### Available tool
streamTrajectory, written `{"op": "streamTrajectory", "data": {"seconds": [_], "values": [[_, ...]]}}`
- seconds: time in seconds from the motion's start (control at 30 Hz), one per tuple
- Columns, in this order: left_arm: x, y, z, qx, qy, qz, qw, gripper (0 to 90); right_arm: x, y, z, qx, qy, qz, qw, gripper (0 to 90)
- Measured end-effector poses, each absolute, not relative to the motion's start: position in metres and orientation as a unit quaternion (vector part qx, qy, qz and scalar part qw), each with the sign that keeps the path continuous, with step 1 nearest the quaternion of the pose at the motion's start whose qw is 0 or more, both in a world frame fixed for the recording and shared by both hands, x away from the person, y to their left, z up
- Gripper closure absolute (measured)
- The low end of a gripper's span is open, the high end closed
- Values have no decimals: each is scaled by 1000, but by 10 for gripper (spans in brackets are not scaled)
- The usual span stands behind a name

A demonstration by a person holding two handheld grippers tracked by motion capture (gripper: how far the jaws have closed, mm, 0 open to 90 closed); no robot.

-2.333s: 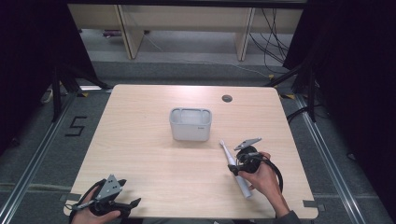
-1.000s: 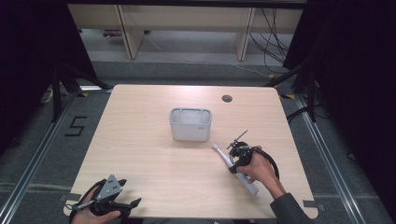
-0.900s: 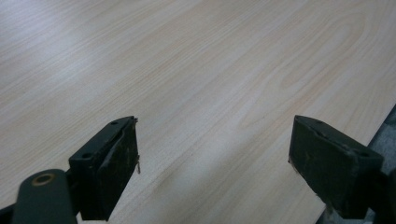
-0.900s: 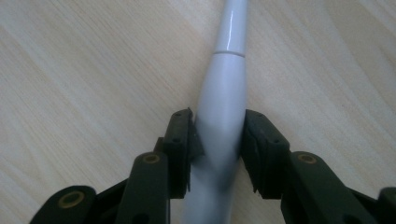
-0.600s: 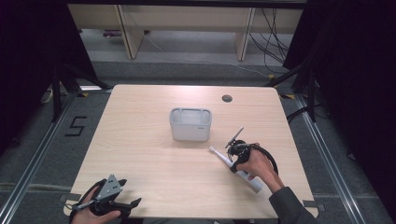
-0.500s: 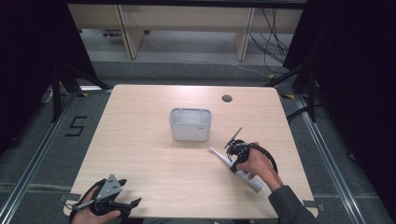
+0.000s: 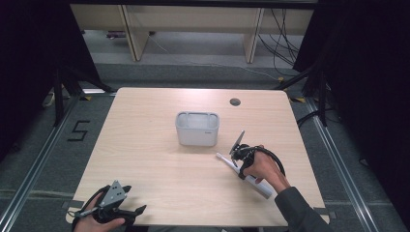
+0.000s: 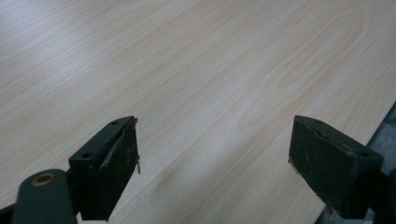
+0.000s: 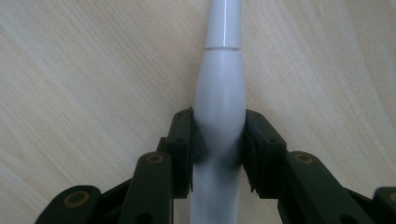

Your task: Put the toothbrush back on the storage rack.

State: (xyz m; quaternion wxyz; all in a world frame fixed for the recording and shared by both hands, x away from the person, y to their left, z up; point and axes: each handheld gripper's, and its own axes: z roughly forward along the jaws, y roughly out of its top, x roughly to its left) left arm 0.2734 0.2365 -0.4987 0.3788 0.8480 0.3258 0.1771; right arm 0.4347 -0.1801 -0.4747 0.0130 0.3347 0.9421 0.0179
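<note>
The wooden surface (image 7: pixel 159 145) carries a grey bin (image 7: pixel 197 128) near its middle. Right of the bin and just in front of it, a white toothbrush (image 7: pixel 251 180) lies flat on the wood, head toward the bin. The right hand-held gripper (image 7: pixel 238 155) is clamped on the toothbrush's handle (image 9: pixel 219 98), one jaw on each side. The left hand-held gripper (image 7: pixel 138 211) rests at the near left edge, its jaws wide apart over bare wood (image 8: pixel 210 70).

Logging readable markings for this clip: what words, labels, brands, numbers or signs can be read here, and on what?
"5": dark mark on the grey floor left of the table.
Small dark mark on the grey container: too small to read.
White electric toothbrush: no text visible.
</note>
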Motion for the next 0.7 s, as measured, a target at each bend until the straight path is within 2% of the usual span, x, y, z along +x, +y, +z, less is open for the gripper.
{"op": "streamTrajectory", "data": {"seconds": [0.13, 0.7], "values": [[273, 237, -499, 848, 326, 177, 378, 154, 433, -175, -474, 350, 937, 12, 3, 664], [272, 236, -499, 847, 331, 173, 378, 155, 432, -177, -474, 341, 940, 17, 10, 669]]}}
